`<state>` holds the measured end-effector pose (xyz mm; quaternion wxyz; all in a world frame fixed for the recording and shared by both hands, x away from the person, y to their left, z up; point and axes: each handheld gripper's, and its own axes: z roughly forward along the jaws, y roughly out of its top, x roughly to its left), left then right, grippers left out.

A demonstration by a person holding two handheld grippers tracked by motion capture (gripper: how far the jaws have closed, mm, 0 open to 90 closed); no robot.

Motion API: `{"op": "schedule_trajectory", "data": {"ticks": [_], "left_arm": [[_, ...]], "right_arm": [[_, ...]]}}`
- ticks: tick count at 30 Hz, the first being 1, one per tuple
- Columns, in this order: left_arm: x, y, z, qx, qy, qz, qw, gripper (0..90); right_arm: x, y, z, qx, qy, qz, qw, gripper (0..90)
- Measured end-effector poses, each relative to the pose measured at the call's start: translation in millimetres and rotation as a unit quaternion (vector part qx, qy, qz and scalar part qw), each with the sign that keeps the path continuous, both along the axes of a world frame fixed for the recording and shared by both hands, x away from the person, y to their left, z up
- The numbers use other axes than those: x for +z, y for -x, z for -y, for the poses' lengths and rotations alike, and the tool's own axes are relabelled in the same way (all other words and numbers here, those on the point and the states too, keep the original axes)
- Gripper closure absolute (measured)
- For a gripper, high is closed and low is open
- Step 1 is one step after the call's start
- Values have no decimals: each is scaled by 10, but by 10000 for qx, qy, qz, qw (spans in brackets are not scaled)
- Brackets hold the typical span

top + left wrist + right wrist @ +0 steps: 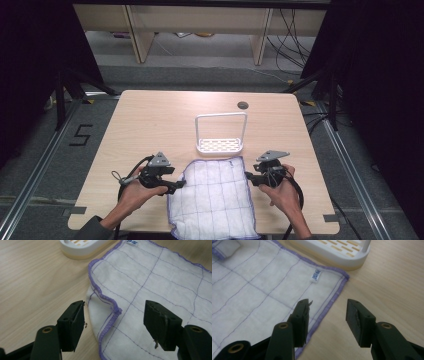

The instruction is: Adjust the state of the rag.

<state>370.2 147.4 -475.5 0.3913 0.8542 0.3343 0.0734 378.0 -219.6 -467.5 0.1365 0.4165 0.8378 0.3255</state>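
Note:
A white cloth [215, 197] with purple stitching and hem lies flat at the table's near edge, its left edge folded over [110, 302]. Behind it stands a white rack [221, 132] with a slotted base [334, 250] and a tall hoop handle. My left gripper [177, 184] sits open at the cloth's left edge, its jaws straddling the hem [113, 322]. On the other side my right gripper [250, 177] is open too, one jaw over the cloth's right hem, the other over bare wood [327, 320]. A small label [315, 275] marks the cloth's far right corner.
The wooden table [150, 125] has a round cable hole [243, 105] at the back. Black stands and cables flank the table on the floor. A "5" [80, 135] is marked on the floor at left.

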Motion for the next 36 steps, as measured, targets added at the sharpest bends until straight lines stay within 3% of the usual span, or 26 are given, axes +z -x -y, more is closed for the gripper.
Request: {"op": "schedule_trajectory", "data": {"ticks": [3, 5, 9, 10, 14, 22, 27, 33, 35, 36], "left_arm": [[-9, -30, 26, 17, 49, -116, 9999, 334], [-13, -62, 35, 57, 64, -178, 9998, 340], [-38, -124, 56, 98, 119, -250, 9996, 365], [-39, -133, 61, 63, 75, -282, 9996, 365], [-51, -161, 99, 74, 35, -303, 9995, 366], [-84, -216, 143, 85, -54, -326, 9994, 360], [-75, -231, 157, 84, -76, -305, 9995, 372], [-70, -254, 164, -13, -110, -265, 9996, 448], [-74, -260, 168, -41, -106, -247, 9996, 483], [-78, -266, 169, -66, -124, -240, 9996, 502]], "right_arm": [[-30, -124, -8, -27, 17, 61, 10000, 543], [-28, -177, -22, -77, -8, -89, 9999, 543], [-51, -289, -60, -98, -9, -120, 9999, 544], [-68, -321, -72, -91, 8, -48, 9999, 544], [-92, -408, -111, -62, 59, -117, 9999, 544], [-129, -511, -199, -65, 77, -107, 9999, 544], [-115, -540, -241, -52, 111, -229, 9997, 544], [-151, -589, -262, -52, 74, -121, 9999, 547], [-142, -589, -263, -65, 90, -258, 9996, 549], [-156, -595, -266, -78, 58, -208, 9997, 550]]}}
